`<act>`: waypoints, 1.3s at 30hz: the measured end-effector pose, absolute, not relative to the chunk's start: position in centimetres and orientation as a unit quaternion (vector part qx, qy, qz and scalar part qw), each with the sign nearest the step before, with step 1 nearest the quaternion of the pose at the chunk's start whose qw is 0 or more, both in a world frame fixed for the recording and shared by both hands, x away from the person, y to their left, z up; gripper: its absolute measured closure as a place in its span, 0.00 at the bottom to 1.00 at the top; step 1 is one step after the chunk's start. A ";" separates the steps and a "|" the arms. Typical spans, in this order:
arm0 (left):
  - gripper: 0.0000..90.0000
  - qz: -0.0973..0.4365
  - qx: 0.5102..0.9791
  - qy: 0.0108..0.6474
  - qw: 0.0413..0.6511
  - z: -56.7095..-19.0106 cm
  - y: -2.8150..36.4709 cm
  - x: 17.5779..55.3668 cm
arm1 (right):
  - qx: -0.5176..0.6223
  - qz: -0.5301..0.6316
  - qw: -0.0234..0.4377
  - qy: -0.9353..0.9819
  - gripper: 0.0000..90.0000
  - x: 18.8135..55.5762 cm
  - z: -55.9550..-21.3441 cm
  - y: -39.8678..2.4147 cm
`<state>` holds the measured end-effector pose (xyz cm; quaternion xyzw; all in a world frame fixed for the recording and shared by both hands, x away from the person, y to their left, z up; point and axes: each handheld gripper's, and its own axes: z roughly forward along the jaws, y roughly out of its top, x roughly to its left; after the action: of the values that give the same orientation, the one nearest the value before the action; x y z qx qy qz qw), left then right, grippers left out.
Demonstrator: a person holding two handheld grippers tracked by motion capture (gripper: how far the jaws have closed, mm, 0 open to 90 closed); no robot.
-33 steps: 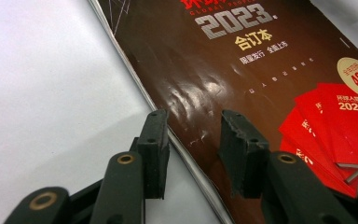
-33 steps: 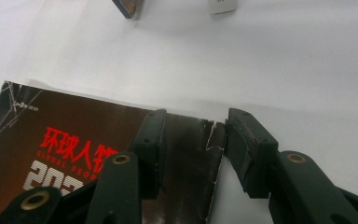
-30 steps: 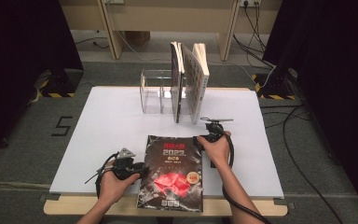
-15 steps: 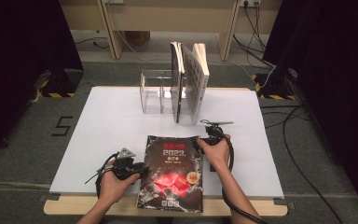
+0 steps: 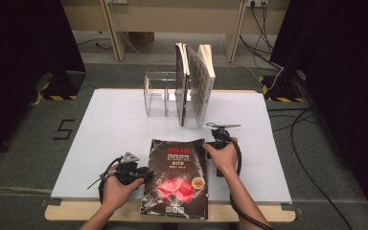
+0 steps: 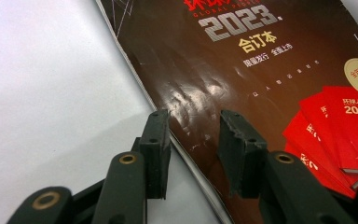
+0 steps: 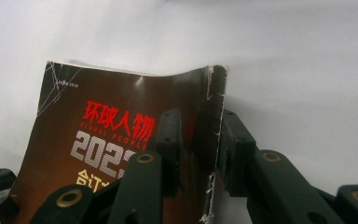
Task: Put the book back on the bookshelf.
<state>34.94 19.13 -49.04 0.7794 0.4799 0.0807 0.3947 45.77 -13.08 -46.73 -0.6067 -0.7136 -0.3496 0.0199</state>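
A dark magazine-like book (image 5: 177,179) with a red and white title lies flat on the white table (image 5: 110,124) near its front edge. My left gripper (image 5: 148,173) sits at the book's left edge. In the left gripper view its jaws (image 6: 193,126) stand open astride that edge, one over the table and one over the cover (image 6: 261,70). My right gripper (image 5: 210,145) is at the book's far right corner. Its jaws (image 7: 200,126) have just been closing and now pinch the slightly raised spine edge of the book (image 7: 107,126).
A clear plastic rack (image 5: 163,93) stands at the back middle of the table, with two or three upright books (image 5: 194,81) leaning at its right end. Cables (image 5: 311,139) run over the floor to the right. The table's wooden front edge (image 5: 76,211) is just below the hands.
The right hand has shifted a little at the book's far right corner. The left hand and the book lie as before.
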 end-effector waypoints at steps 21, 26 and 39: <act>0.69 0.077 0.769 0.480 0.415 -48.8 19.5 34.9 | -0.580 -0.400 0.062 -0.707 0.97 45.0 -44.3 -13.1; 0.68 0.084 0.762 0.480 0.427 -48.4 19.6 35.0 | -0.570 -0.409 0.049 -0.711 0.97 44.8 -43.2 -12.4; 0.56 0.110 0.746 0.484 0.444 -47.3 20.4 35.0 | -0.550 -0.456 0.011 -0.700 0.97 44.1 -39.5 -11.7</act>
<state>35.03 20.41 -47.29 0.7460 0.4841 0.1102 0.4438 44.13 -11.71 -39.50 -0.5499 -0.6996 -0.4561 0.0109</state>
